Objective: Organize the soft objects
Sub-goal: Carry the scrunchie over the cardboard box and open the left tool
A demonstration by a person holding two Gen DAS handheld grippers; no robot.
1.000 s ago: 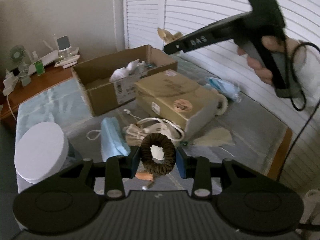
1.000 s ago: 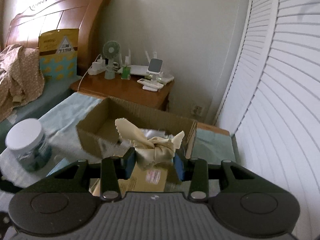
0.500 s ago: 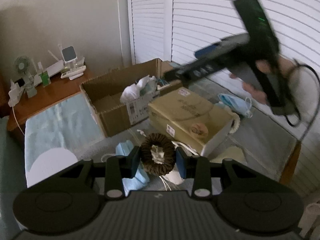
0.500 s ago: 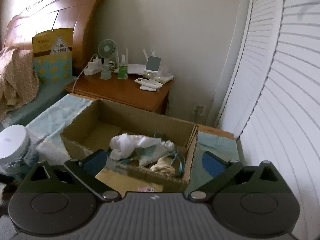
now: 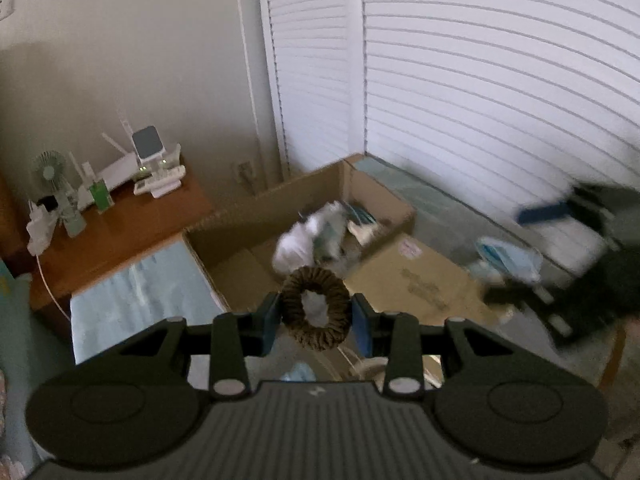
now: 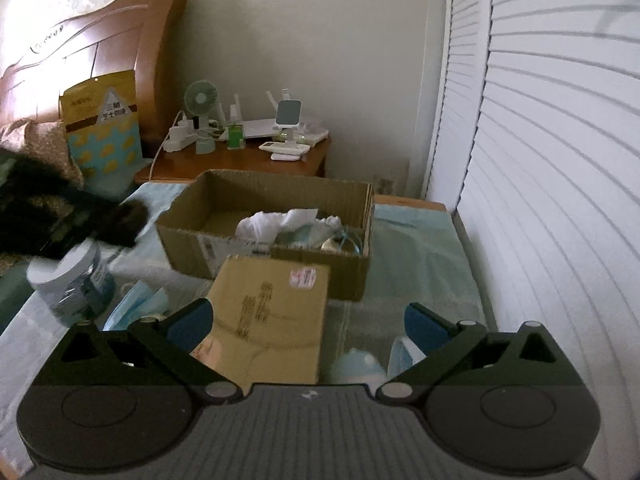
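My left gripper (image 5: 316, 314) is shut on a dark brown scrunchie (image 5: 294, 300) and holds it in the air just before the open cardboard box (image 5: 240, 224). The box holds white cloth (image 5: 296, 244) and other soft pieces; it also shows in the right wrist view (image 6: 192, 240), with the white cloth (image 6: 276, 222) inside. My right gripper (image 6: 306, 322) is open and empty, over the closed brown carton (image 6: 272, 312). Blue face masks (image 6: 136, 306) lie at the left, and another mask (image 5: 508, 256) lies right of the carton.
A closed carton (image 5: 420, 280) lies in front of the open box. A white-lidded jar (image 6: 70, 276) stands at the left on the bed. A wooden nightstand (image 6: 240, 160) with a fan and small devices stands behind. White shutter doors (image 6: 540, 160) run along the right.
My right gripper opened and dropped the cream cloth into the box, then drew back and down. My left gripper rose and moved toward the box with the scrunchie.
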